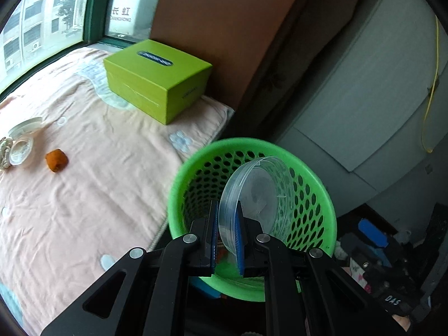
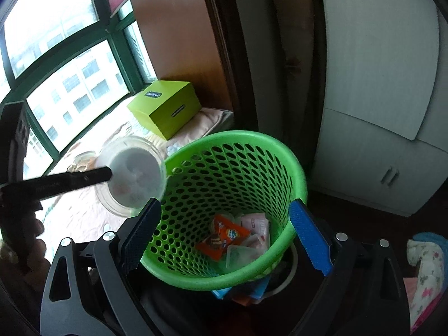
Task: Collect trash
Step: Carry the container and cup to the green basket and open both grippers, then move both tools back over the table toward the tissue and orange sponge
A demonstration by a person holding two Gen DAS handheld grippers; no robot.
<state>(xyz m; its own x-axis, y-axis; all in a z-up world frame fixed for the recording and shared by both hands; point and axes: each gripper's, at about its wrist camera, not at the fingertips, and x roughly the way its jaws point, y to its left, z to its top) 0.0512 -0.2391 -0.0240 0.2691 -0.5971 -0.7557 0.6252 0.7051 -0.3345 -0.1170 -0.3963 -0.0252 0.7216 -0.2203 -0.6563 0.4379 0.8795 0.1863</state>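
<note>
1. Left gripper [image 1: 227, 218] pinches a clear plastic lid [image 1: 256, 198] on edge between its blue pads, holding it above the mouth of the green basket [image 1: 322, 190].
2. From the right wrist view, the lid [image 2: 135, 175] sits at the end of the left gripper's dark finger, just beside the basket's [image 2: 296, 168] rim on its window side.
3. Right gripper [image 2: 225, 235] is spread wide, one pad on each side of the basket; whether the pads touch its wall I cannot tell.
4. Inside the basket lie an orange wrapper [image 2: 224, 236], a pink packet [image 2: 257, 226] and a clear container [image 2: 240, 254].
5. Beside the basket is a bed with a peach sheet [image 1: 98, 168].
6. On the sheet, well apart from the basket, lie an orange lump [image 1: 56, 161] and, near it, a small open white tub [image 1: 21, 147] with its cap beside it.
7. A green box [image 1: 156, 84] stands on the sheet near the window [image 1: 42, 22].
8. White cupboards [image 2: 378, 84] stand behind the basket.
</note>
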